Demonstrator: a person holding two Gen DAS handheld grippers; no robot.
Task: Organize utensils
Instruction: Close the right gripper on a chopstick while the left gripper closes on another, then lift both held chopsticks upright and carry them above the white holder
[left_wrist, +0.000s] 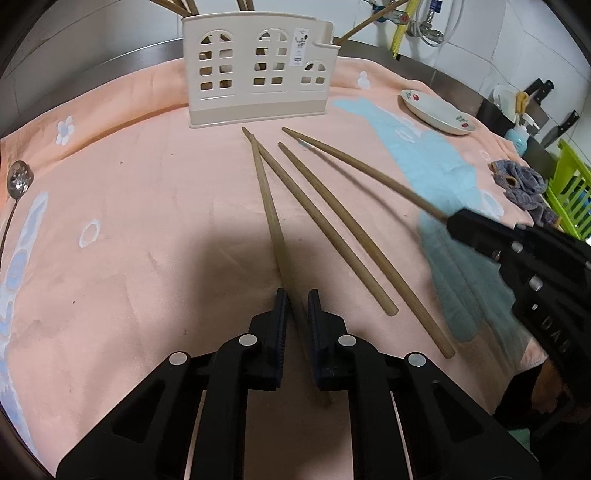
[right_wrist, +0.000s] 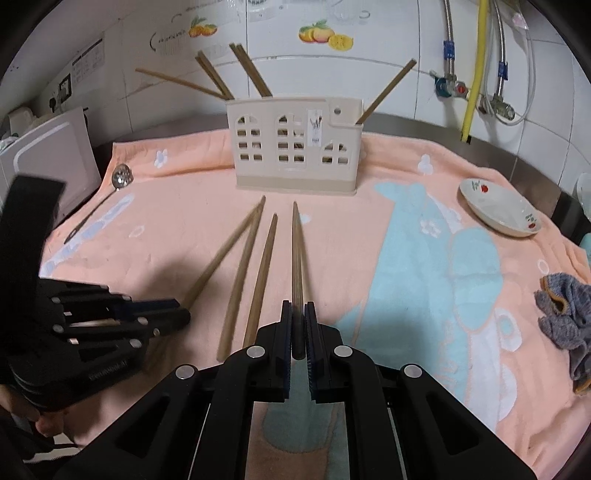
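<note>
Left wrist view: the left tongs (left_wrist: 297, 306) straddle the thick end of one chopstick (left_wrist: 266, 199) that lies on the towel (left_wrist: 147, 206) covering the table. Their pads stand a little apart on either side of it, and whether they touch the wood I cannot tell. Two more chopsticks (left_wrist: 332, 229) lie loose just to the right. The right tongs (left_wrist: 452, 221) come in from the right, clamped on a fourth stick (left_wrist: 354, 162) whose tip points toward the holder (left_wrist: 258, 70). To do this step well, I judge each stick should be gripped near its thick end, squarely between the pads, lifted clear of the towel and tipped nearly upright before it goes down into the holder. The left stick's tip crosses a neighbour, so it should rise straight up and not drag. The right tongs are blurred here, and the holder's top is cut off.

Right wrist view: the right tongs (right_wrist: 298, 306) are closed on their stick (right_wrist: 296, 251), which runs straight ahead toward the holder (right_wrist: 291, 144); several sticks already lean inside it. The left tongs (right_wrist: 181, 310) sit at the left beside another chopstick (right_wrist: 225, 251); their grip is hidden. A plate (right_wrist: 498, 210), a rag (right_wrist: 565, 314) and a slotted spoon (right_wrist: 122, 175) lie aside. The holder's compartments cannot be made out.
</note>
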